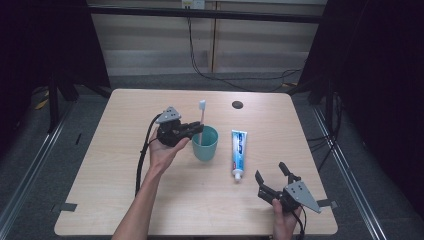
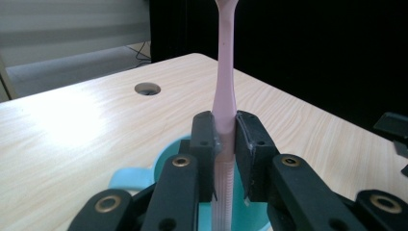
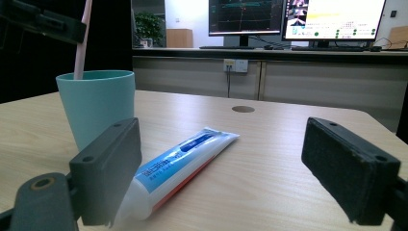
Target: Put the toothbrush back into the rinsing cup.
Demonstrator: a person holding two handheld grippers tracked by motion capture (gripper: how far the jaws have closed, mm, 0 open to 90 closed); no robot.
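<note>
The left claw (image 1: 199, 129) is clenched on the pink toothbrush (image 1: 201, 119), whose long axis stands upright with its lower end inside the teal cup (image 1: 205, 144). The right claw (image 1: 272, 174) stands released near the bench's (image 1: 125, 165) front edge, well to the right of the cup, beyond the toothpaste tube (image 1: 238, 147).

A toothpaste tube (image 1: 239, 153) lies flat on the wooden table (image 1: 125, 165) with its cap at six o'clock, a round cable hole (image 1: 237, 104) sits toward twelve, and lit monitors (image 3: 332, 19) glow beyond.
</note>
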